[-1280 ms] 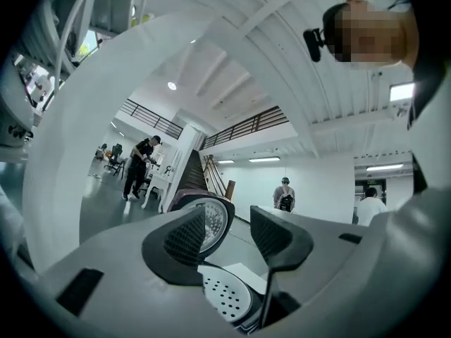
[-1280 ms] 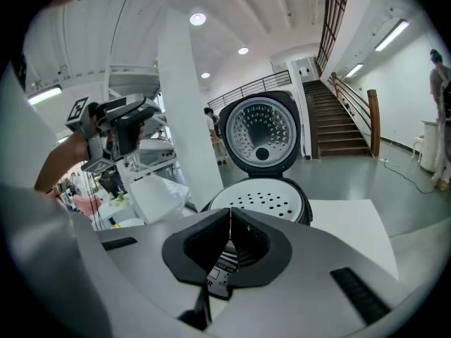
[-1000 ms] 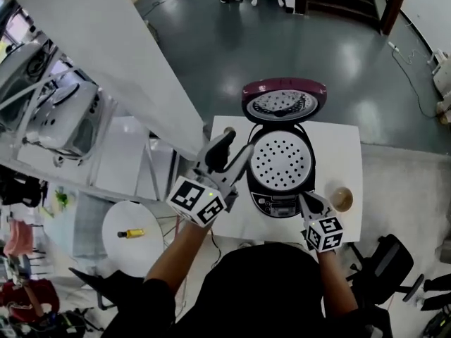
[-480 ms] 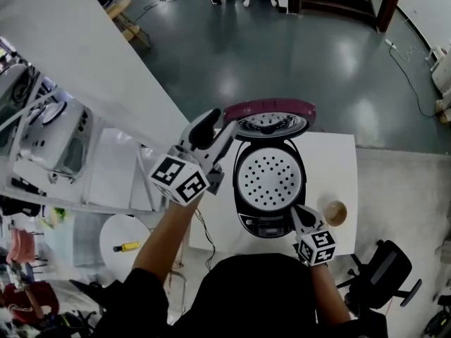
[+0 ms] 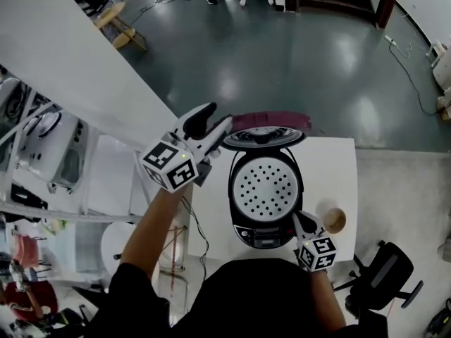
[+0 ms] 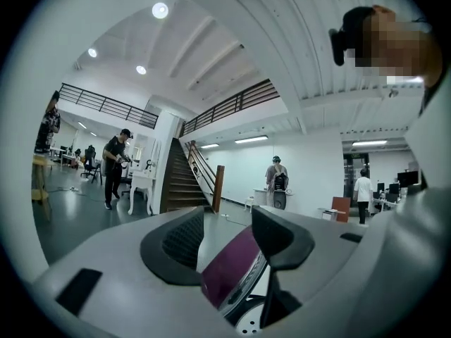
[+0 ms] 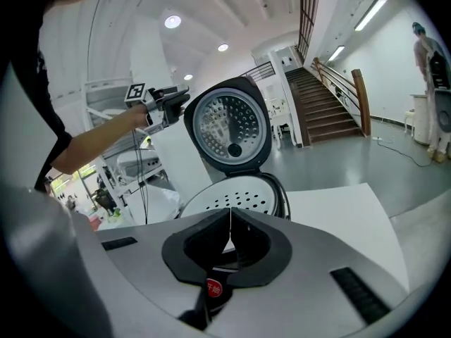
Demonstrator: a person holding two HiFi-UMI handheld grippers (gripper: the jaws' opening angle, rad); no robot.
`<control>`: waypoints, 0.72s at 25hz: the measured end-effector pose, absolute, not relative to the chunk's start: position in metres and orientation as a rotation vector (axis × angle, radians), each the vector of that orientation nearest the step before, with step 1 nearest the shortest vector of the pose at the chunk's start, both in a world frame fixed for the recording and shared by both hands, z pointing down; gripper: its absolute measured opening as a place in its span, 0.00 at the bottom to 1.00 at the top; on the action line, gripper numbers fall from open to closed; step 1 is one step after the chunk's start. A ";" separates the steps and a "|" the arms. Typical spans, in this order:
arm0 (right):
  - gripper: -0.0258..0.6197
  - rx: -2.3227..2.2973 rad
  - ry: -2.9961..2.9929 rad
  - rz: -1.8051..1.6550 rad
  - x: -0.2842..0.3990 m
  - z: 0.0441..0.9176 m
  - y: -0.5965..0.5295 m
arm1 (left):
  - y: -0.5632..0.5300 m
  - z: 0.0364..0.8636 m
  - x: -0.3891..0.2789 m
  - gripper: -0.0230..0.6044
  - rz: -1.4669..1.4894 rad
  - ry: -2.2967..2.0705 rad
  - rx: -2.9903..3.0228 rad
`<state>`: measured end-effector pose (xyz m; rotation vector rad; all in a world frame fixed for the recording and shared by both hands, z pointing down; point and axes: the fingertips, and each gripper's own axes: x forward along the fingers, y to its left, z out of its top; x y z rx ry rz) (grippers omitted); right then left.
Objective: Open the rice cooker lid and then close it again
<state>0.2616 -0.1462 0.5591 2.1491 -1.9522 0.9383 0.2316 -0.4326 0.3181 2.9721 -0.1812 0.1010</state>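
Note:
The black rice cooker (image 5: 266,192) stands on a white table (image 5: 331,164), its perforated inner plate (image 5: 266,186) showing. Its maroon-topped lid (image 5: 271,122) is raised upright at the back. My left gripper (image 5: 218,117) is at the lid's left edge; its jaws have just been opening and stand wide. In the left gripper view the maroon lid rim (image 6: 231,267) shows between and below the jaws, with neither pad pressing on it. My right gripper (image 5: 297,218) is shut at the cooker's front right corner, its closed tips (image 7: 230,211) above the red button (image 7: 213,287).
A small cup (image 5: 333,220) stands on the table right of the cooker. A black office chair (image 5: 384,277) is at the lower right. White benches with equipment (image 5: 49,146) fill the left. People stand far off by the stairs (image 6: 113,167).
My left gripper moved from beside the cooker body away from me to the raised lid's left edge. The right gripper stayed shut at the cooker's front.

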 end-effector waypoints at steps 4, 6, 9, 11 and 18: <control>0.04 2.211 -1.900 0.945 0.284 0.560 -0.142 | -0.440 0.328 0.239 0.35 0.161 -0.147 2.978; 0.04 2.224 -1.878 0.945 0.292 0.561 -0.139 | -0.441 0.332 0.243 0.35 0.195 -0.139 2.982; 0.04 2.244 -1.854 0.950 0.299 0.562 -0.136 | -0.441 0.338 0.248 0.36 0.247 -0.117 3.005; 0.04 2.251 -1.849 0.953 0.301 0.563 -0.136 | -0.441 0.344 0.252 0.36 0.300 -0.107 3.024; 0.04 2.239 -1.853 0.986 0.293 0.569 -0.134 | -0.441 0.354 0.256 0.36 0.334 -0.009 2.942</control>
